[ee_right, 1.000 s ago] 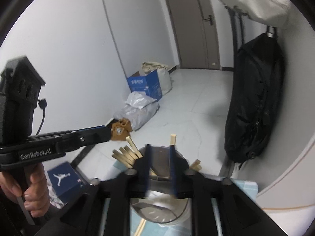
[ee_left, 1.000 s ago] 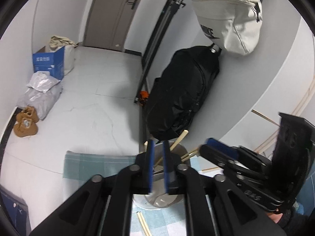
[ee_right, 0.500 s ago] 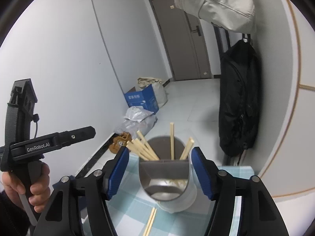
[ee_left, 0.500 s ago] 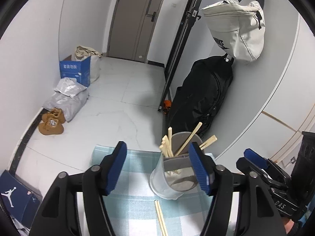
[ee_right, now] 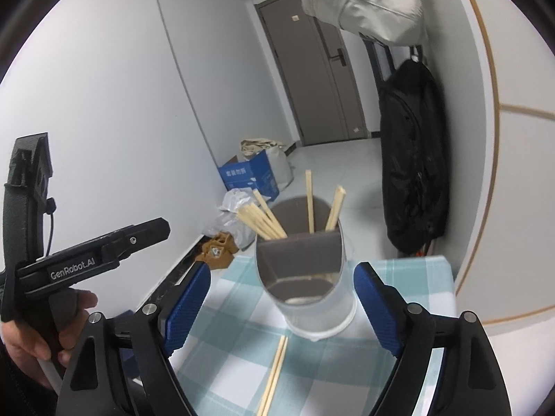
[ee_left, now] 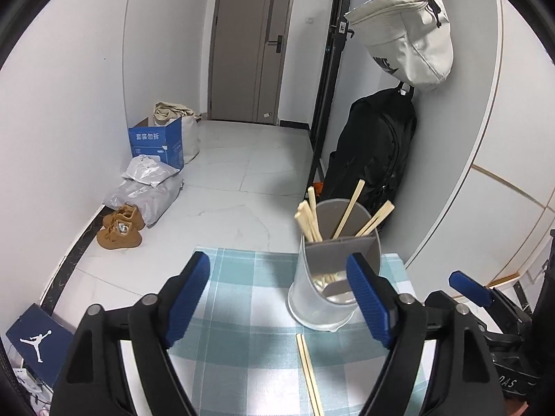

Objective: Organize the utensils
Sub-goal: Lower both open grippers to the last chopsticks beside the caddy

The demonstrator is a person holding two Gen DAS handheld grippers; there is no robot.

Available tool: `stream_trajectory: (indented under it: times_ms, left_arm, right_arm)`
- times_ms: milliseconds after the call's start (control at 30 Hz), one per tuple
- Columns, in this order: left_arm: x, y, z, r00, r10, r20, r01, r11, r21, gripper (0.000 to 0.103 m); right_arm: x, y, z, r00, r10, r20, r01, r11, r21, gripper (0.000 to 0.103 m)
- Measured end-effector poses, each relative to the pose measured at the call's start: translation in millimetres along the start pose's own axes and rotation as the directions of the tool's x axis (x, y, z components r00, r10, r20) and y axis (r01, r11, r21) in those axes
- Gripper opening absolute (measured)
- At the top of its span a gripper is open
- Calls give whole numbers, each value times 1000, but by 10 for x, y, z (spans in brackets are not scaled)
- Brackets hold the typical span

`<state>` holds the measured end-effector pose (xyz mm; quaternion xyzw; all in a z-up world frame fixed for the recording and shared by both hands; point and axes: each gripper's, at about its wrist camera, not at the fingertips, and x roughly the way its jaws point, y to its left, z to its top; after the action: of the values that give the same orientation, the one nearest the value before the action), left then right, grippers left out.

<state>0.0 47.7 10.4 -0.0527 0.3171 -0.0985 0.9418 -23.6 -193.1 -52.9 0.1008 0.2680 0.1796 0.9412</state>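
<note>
Tabletop (ee_left: 242,298): wears a blue-and-white checked cloth.
Left claw (ee_left: 277,298): has just been opening; wide apart now, holding nothing.
Right claw (ee_right: 282,306): has just been opening too; wide, pads not touching the cup.
Chopstick cup (ee_left: 329,277): stands upright on the cloth, sticks poking out.
Loose chopsticks (ee_left: 309,374): a pair lying flat just in front of the cup.
</note>
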Motion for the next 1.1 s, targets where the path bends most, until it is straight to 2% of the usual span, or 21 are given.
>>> stream_trajectory:
  times_ms: [300, 600, 867, 1067, 1100]
  left_arm:
    - [83, 77, -243, 999, 42, -6, -42, 999, -29, 80]
    - [295, 136, -454, 997, 55, -48, -56, 998, -33, 80]
    - [441, 358, -507, 991, 80, -109, -91, 991, -100, 80]
    - [556, 502, -534, 983, 91, -162, -112, 985, -130, 80]
    - [575, 511, -540, 981, 94, -171, -117, 985, -130, 80]
  right_arm:
    - [38, 10, -250, 1000, -7, -18, 7, 1000, 0, 86]
    - [225, 27, -465, 991, -26, -132, 27, 1000, 8, 84]
    - [486, 40, -660, 967, -27, -251, 24, 1000, -16, 72]
    - [755, 95, -821, 933, -41, -358, 26, 999, -47, 64]
    - [791, 105, -842, 928, -43, -370, 26, 998, -51, 57]
